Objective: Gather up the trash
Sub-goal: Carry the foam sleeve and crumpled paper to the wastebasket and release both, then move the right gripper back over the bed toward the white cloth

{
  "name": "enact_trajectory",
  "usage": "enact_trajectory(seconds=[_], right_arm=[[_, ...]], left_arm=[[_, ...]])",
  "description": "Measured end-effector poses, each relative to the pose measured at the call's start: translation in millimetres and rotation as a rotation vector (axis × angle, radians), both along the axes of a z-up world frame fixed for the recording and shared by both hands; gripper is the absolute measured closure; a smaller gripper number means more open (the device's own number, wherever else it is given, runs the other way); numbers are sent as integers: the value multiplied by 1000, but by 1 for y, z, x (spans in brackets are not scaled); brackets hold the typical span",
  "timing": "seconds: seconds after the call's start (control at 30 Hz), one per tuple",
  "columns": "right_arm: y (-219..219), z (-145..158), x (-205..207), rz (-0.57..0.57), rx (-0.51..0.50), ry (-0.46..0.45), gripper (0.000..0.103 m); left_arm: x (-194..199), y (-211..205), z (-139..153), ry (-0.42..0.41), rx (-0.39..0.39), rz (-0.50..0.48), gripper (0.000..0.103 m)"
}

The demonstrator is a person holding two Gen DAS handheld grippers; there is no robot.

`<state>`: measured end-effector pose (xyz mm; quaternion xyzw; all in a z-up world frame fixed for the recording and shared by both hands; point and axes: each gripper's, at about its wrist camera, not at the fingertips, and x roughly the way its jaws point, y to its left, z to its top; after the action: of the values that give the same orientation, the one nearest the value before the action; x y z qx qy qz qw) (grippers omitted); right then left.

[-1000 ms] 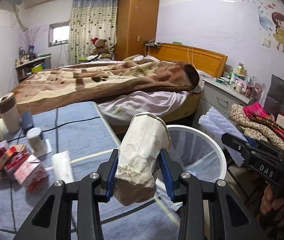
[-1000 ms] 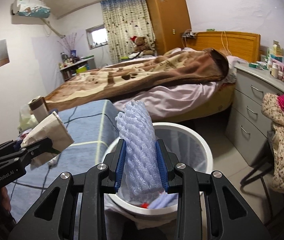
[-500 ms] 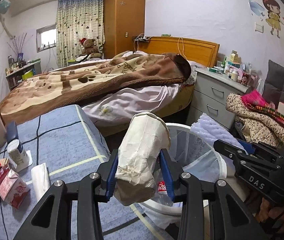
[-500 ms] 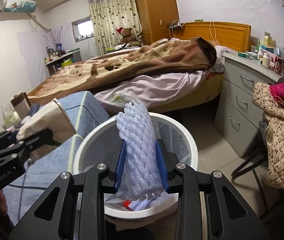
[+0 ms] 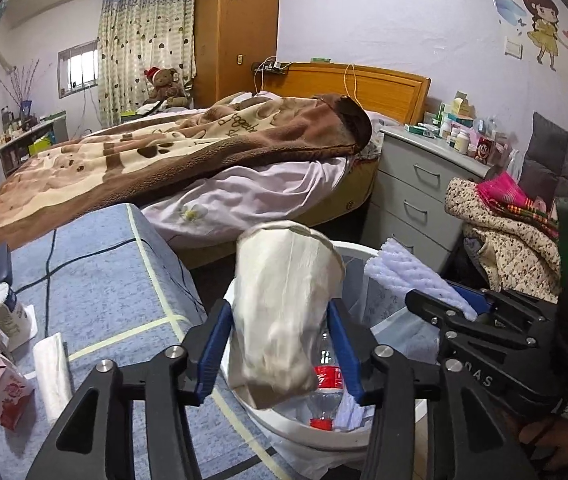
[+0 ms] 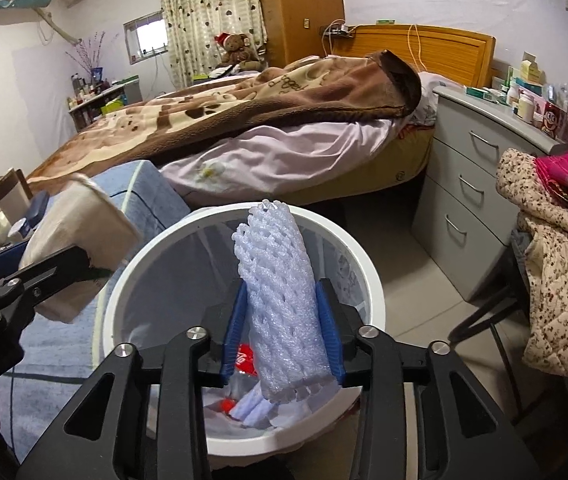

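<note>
A white trash bin [image 6: 364,264] with a liner stands on the floor beside the blue table; it also shows in the left wrist view [image 5: 316,436]. Inside lie a clear bottle with a red label [image 5: 326,380] and foam scraps. My left gripper [image 5: 278,344] is open; a crumpled cream paper cup [image 5: 284,304], blurred, sits loose between its jaws over the bin. The cup also shows in the right wrist view [image 6: 80,236]. My right gripper [image 6: 282,328] is shut on a white foam net sleeve [image 6: 280,288], over the bin; the sleeve also shows in the left wrist view [image 5: 412,276].
The blue table [image 5: 96,272] holds red-and-white cartons [image 5: 0,388], a folded tissue [image 5: 50,372] and a small white can [image 5: 6,316]. A bed [image 5: 188,152] lies behind. A grey drawer chest [image 6: 484,172] and a chair with clothes [image 6: 560,264] stand right.
Both grippers have moved forward over the bin. The left jaws have spread apart and the paper cup has come loose and blurs between them. The right still holds the foam sleeve.
</note>
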<state>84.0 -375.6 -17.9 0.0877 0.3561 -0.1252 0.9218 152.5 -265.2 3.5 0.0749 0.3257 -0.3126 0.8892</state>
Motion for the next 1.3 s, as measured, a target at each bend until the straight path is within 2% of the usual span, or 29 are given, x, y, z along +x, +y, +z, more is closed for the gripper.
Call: enact_trajectory(seconds=[0.07, 0.1, 0.17, 0.67, 1.2, 1.3], right_arm=[[0, -1, 1, -2, -4, 7, 59], [0, -2, 2, -3, -5, 9, 51], [1, -2, 1, -5, -9, 9, 42], [13, 9, 2, 9, -1, -32, 42], [62, 23, 8, 118, -7, -110, 42], [74, 23, 13, 150, -1, -117, 37]], left_arm=[[1, 0, -1, 1, 3, -1, 51], [1, 0, -1, -1, 2, -3, 48], [2, 1, -1, 7, -6, 0, 40], [-3, 31, 12, -15, -25, 44, 40], [-11, 107, 27, -60, -36, 162, 40], [-11, 123, 28, -64, -40, 188, 40]])
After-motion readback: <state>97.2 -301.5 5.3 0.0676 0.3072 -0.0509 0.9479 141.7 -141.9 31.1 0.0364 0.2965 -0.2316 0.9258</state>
